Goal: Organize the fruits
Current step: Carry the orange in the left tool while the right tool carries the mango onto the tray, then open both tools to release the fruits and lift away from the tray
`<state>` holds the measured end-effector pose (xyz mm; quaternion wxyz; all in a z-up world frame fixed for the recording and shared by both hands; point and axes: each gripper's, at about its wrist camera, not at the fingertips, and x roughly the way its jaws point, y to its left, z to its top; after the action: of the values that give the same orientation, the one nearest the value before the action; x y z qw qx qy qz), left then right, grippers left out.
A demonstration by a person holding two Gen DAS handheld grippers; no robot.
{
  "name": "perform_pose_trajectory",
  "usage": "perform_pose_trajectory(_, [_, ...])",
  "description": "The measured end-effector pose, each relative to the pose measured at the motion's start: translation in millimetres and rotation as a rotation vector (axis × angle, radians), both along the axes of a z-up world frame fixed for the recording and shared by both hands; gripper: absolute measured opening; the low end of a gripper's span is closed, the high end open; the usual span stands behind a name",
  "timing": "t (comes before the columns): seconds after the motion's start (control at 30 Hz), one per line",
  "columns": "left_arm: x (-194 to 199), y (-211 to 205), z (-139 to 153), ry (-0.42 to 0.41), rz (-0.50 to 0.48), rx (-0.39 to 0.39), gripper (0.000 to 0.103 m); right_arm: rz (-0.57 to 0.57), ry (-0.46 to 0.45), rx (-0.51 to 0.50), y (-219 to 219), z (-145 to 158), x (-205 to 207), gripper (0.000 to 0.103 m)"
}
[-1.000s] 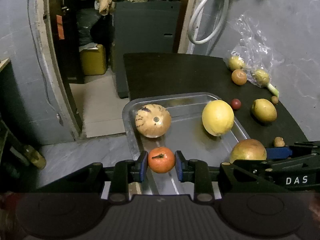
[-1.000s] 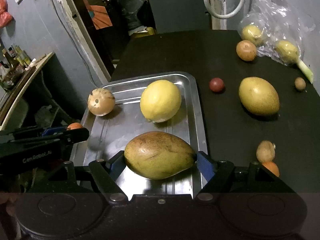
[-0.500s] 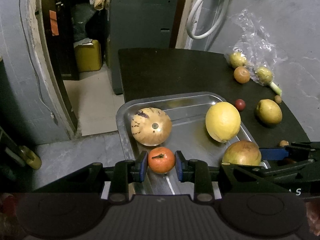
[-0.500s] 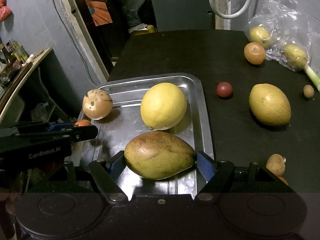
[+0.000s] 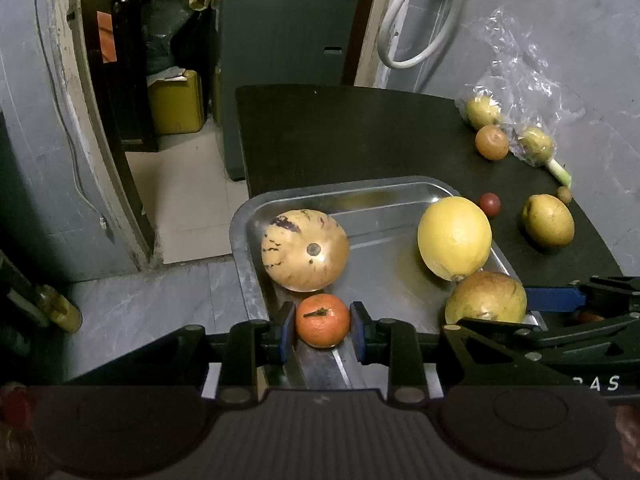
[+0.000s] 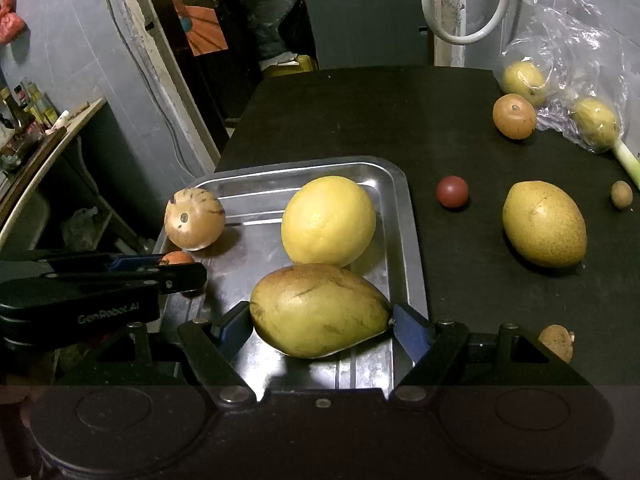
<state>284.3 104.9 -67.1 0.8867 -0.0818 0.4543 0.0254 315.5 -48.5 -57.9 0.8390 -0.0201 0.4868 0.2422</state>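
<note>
Left tongs [image 5: 322, 326] grip a tangerine [image 5: 322, 320] over the tray's [image 6: 412, 240] near-left corner; right tongs [image 6: 320, 326] clasp a mango [image 6: 320, 308] just before the yellow citrus [image 6: 328, 220]. Lower each fully onto bare metal before opening (round fruit likely rolls), clear of the striped melon [image 5: 305, 255].

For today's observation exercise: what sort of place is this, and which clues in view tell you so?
Probably a home back room or utility space, not a lab: a coiled white hose on a bare grey wall, a yellow jerrycan on the floor, and bottles crowding a side shelf.
</note>
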Motion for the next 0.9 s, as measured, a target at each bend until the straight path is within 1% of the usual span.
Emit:
perform_pose_trajectory(0.3, [-1.4, -1.1, -1.4, 0.006, 0.005, -0.005, 0.031, -0.002, -0.002, -0.001, -0.1, -0.2, -1.0, 0.078])
perform_pose_trajectory(0.47, [-2.7, -1.1, 0.0, 0.011, 0.006, -0.014, 0.037, -0.006, 0.001, -0.006, -0.8, -0.2, -3.0, 0.078])
perform_pose_trajectory(0.57, [-5.7, -1.7, 3.2, 0.006, 0.005, -0.021, 0.045, -0.016, 0.003, -0.007, -2.7, 0.6, -5.6, 0.078])
perform_pose_trajectory(0.63, [-9.0, -2.6, 6.6, -0.004, 0.003, -0.029, 0.053, -0.021, -0.001, -0.004, -4.8, 2.1, -7.9, 0.079])
perform_pose_trajectory(0.67, [-10.8, -3.3, 8.3, -0.01, 0.004, -0.028, 0.055, -0.024, -0.002, -0.001, -6.3, 3.1, -9.0, 0.08])
perform_pose_trajectory(0.73, [-15.1, -4.5, 12.1, -0.021, 0.013, -0.02, 0.064, -0.029, -0.007, 0.001, -9.0, 5.8, -11.7, 0.082])
perform_pose_trajectory(0.8, [-18.9, -4.1, 15.0, -0.03, 0.029, -0.021, 0.069, -0.037, -0.015, 0.003, -12.9, 8.9, -14.4, 0.084])
perform_pose_trajectory(0.87, [-23.0, -1.8, 18.4, -0.033, 0.044, -0.03, 0.072, -0.046, -0.028, 0.007, -17.9, 13.6, -19.1, 0.088])
perform_pose_trajectory(0.9, [-25.3, -0.9, 20.0, -0.036, 0.052, -0.031, 0.077, -0.05, -0.035, 0.008, -20.1, 16.1, -21.6, 0.089])
